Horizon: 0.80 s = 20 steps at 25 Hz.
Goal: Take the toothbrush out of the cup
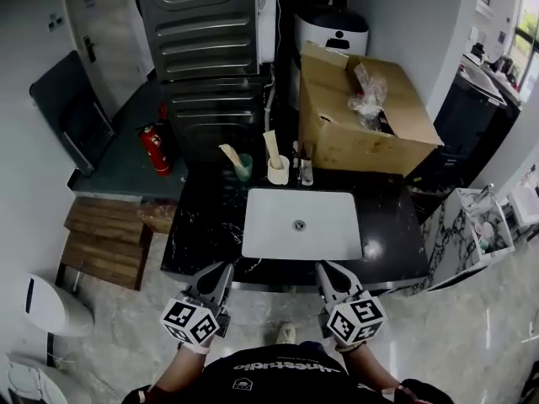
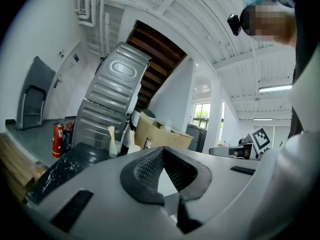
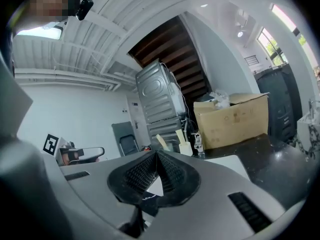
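- The left tool (image 1: 221, 269) and the right tool (image 1: 327, 269) hang at the near edge of the dark surface (image 1: 202, 225). Both have their jaws pressed together with nothing between them.
- The toothbrush (image 1: 228, 152) leans in the green cup (image 1: 244, 168) at the back of the surface, behind the white sink (image 1: 269, 225) and well apart from both tools. Its lower end is hidden inside the cup.
- Just to the right is a white cup (image 1: 278, 173) holding a pale flat stick (image 1: 271, 147). It is too small to tell what it is.
- Two little bottles (image 1: 301, 168) stand beside the white cup, and their labels are too small to read.
- The fire extinguisher (image 1: 154, 150) on the floor to the left has a label, but it is only a smudge from here.
- The cardboard box (image 1: 354, 141) shows no print I can read, and a crumpled plastic bag (image 1: 368, 95) hides part of its inside.
- The person's dark shirt (image 1: 278, 377) has white lettering that is upside down, too small to make out and cut off by the lower edge, as are the forearms.
- The cubes on the tools carry only black-and-white square patterns, with no words.
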Available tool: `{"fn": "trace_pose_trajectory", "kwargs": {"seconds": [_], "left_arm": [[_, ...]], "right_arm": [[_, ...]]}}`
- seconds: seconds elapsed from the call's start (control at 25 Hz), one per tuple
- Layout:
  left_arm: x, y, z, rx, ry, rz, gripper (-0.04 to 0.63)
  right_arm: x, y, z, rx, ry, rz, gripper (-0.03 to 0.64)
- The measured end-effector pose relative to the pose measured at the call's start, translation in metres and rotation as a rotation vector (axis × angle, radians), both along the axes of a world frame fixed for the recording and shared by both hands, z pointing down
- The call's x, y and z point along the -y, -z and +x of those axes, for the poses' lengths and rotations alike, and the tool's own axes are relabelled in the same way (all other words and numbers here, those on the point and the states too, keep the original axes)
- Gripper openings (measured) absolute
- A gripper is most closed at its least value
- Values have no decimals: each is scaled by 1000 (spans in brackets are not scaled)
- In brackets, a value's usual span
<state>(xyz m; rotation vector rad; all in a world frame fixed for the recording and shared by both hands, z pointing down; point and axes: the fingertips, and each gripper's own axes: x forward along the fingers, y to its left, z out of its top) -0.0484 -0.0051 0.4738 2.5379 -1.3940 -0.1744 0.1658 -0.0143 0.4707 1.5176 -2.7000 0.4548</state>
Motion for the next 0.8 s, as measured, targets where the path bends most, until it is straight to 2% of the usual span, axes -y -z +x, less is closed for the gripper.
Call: {"fn": "trace_pose_trajectory", "kwargs": {"seconds": [0.24, 0.52, 0.8], "left_arm": [[53, 4, 12, 23, 57, -15, 15], [91, -9, -5, 44, 98, -59, 15], [147, -12, -38, 16, 52, -50, 15]], "right_arm": [[58, -4, 5, 21, 72, -17, 40], [101, -18, -6, 36, 95, -53, 40], [140, -16, -39, 4, 46, -53, 40]]}}
